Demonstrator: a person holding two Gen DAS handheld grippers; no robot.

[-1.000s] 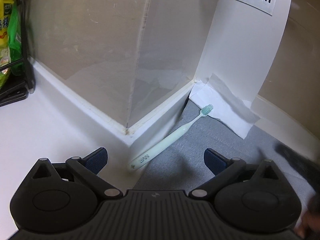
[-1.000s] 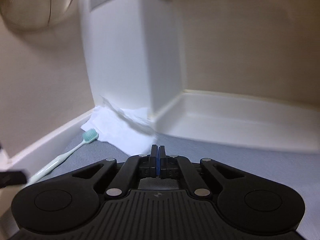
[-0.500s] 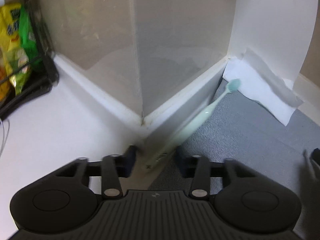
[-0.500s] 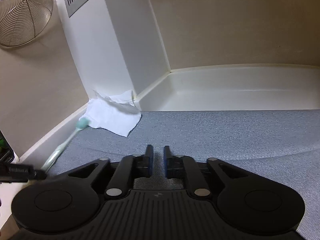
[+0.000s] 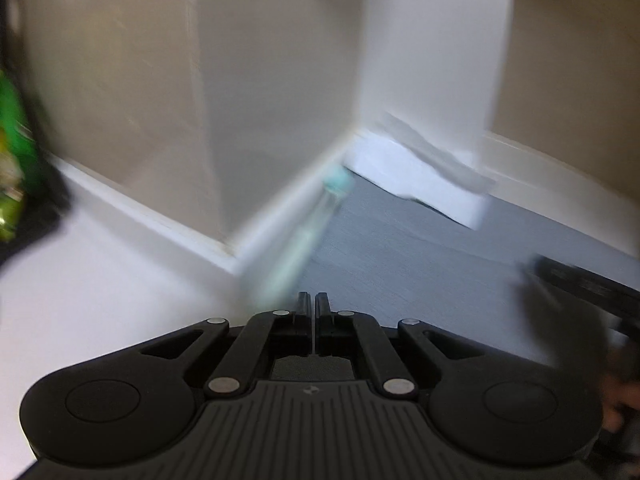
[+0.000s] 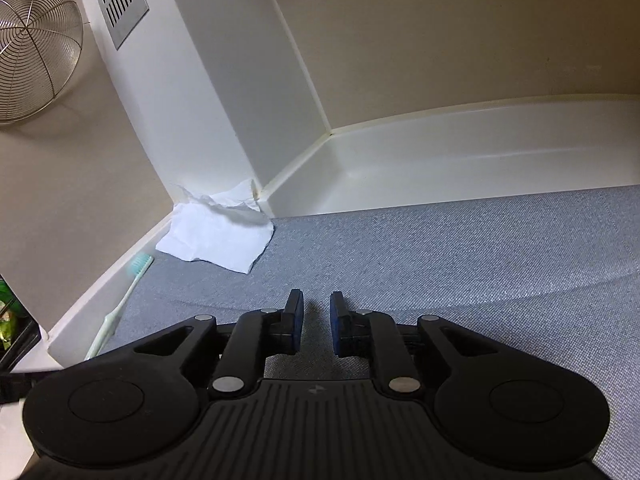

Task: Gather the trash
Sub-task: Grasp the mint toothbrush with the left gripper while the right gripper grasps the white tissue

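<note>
A pale green toothbrush [image 5: 304, 236] lies on the grey mat along the white ledge, blurred; it also shows in the right wrist view [image 6: 120, 304]. My left gripper [image 5: 313, 304] is shut, with the handle end beside its fingers on the left; whether it grips the handle I cannot tell. A crumpled white tissue [image 6: 218, 232] lies in the corner by the white pillar, also in the left wrist view [image 5: 416, 176]. My right gripper [image 6: 316, 316] is partly open and empty above the mat, short of the tissue.
A grey mat [image 6: 440, 264] covers the counter. A white raised ledge [image 6: 460, 160] runs behind it. A wire strainer [image 6: 32, 52] hangs on the wall at left. Green snack packets [image 5: 12, 168] sit in a black rack at far left.
My left gripper closed from wide open to shut at the toothbrush handle. My right gripper opened from shut to partly open and pulled back from the tissue.
</note>
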